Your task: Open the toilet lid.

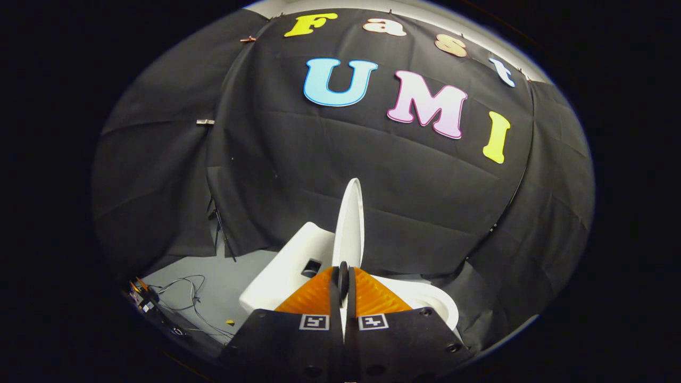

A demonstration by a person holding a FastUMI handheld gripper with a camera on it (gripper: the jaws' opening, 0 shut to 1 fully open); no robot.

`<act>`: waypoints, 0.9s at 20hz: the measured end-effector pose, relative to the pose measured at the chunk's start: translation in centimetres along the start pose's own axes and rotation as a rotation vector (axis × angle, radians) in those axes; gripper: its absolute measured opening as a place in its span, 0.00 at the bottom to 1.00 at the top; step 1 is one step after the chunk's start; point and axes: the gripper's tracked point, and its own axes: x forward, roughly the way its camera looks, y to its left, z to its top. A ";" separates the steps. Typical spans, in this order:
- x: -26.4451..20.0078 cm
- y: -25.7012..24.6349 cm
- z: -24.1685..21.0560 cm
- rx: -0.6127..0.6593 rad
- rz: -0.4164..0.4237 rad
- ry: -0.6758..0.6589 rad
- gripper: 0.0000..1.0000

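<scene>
A white toilet lid stands raised and edge-on, rising straight up from between my fingers. My gripper is shut on the lid's thin edge, one finger on each side of it. The white toilet tank sits to the left of the lid. The white bowl and seat lie to the right, partly hidden behind my fingers.
Black cloth walls close in the booth behind and on both sides of the toilet. On the grey floor to the left lie loose cables and some small equipment. A thin stand leg leans against the cloth.
</scene>
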 end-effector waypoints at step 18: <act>-6.3 -0.9 4.1 0.033 0.035 -0.123 0.99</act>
